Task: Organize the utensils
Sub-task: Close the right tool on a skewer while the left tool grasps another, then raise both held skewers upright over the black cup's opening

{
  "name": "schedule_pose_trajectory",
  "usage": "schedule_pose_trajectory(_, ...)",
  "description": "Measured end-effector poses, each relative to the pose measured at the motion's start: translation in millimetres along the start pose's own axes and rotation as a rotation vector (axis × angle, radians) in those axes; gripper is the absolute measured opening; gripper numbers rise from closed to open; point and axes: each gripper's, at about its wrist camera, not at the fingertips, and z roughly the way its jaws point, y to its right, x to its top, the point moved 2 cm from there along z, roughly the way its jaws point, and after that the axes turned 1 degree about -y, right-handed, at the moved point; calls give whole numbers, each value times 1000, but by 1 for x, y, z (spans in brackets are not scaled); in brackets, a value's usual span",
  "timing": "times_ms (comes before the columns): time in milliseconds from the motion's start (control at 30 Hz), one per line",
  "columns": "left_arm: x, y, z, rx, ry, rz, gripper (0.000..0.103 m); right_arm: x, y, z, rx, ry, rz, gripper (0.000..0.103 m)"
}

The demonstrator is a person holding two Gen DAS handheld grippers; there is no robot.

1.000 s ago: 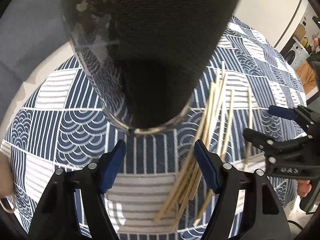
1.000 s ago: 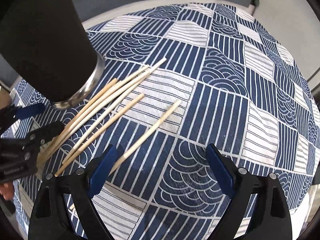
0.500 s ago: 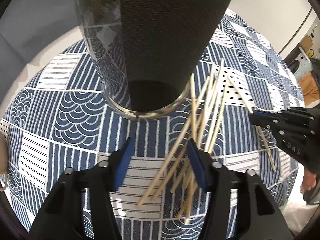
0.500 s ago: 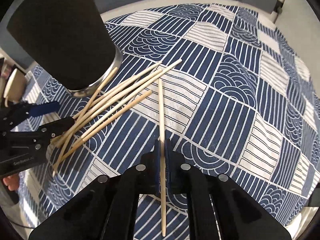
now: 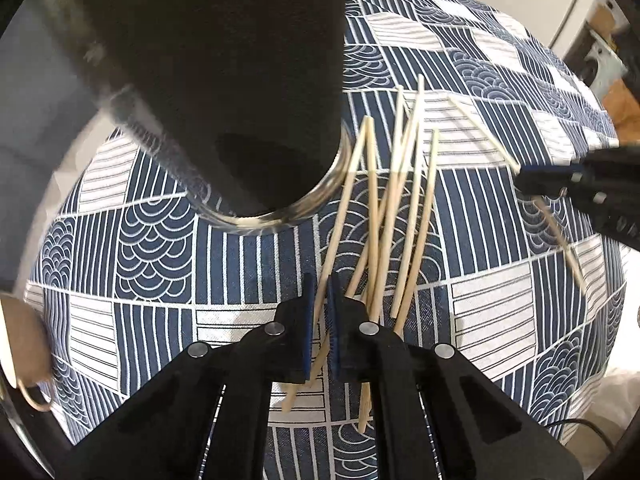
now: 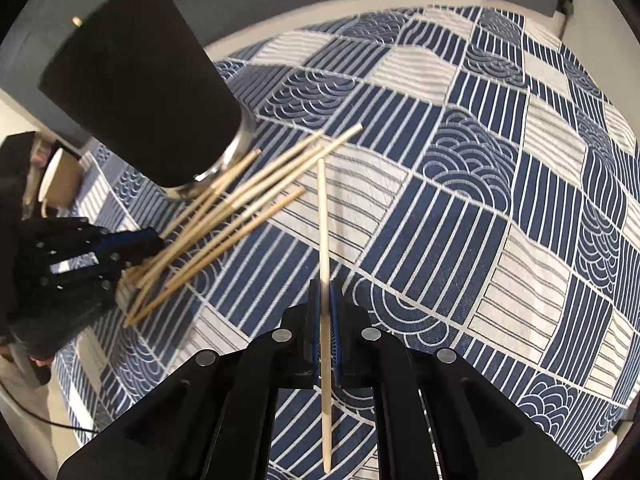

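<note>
A tall black holder (image 5: 240, 92) with a metal base ring stands on the blue and white patterned cloth; it also shows in the right wrist view (image 6: 136, 92), with chopstick tips above its rim. Several wooden chopsticks (image 5: 396, 208) lie fanned beside it. My left gripper (image 5: 319, 320) is shut on one chopstick (image 5: 340, 216) of the pile. My right gripper (image 6: 325, 320) is shut on a single chopstick (image 6: 323, 232) and holds it apart from the pile (image 6: 240, 208), pointing forward. The right gripper also shows at the right edge of the left wrist view (image 5: 560, 184).
A beige mug (image 6: 60, 184) stands to the left, behind the left gripper (image 6: 100, 248), and shows at the left edge of the left wrist view (image 5: 24, 344). The round table's edge (image 6: 280, 28) curves behind the holder.
My left gripper has closed on a chopstick of the pile. My right gripper stays shut on its single chopstick and has lifted it a little farther from the pile.
</note>
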Motion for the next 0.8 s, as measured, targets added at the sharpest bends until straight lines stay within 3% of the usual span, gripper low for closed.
schedule_pose_trajectory(33, -1, -3, 0, -42, -9, -28, 6, 0, 0, -5, 1, 16, 4, 5)
schedule_pose_trajectory(200, -16, -8, -9, -114, -42, -73, 5, 4, 10, -19, 29, 49, 31, 5)
schedule_pose_trajectory(300, -34, -17, -21, -201, -35, -177, 5, 7, 15, -26, 34, 62, 37, 5)
schedule_pose_trajectory(433, -69, -22, -41, -235, -32, -259, 5, 12, 19, -42, 67, 90, 18, 5)
schedule_pose_trajectory(667, -111, -20, -70, -213, 1, -468, 5, 30, 10, -52, 115, 89, -58, 5)
schedule_pose_trajectory(800, -123, -22, -92, -171, 78, -590, 5, 49, -2, -67, 119, 109, -151, 5)
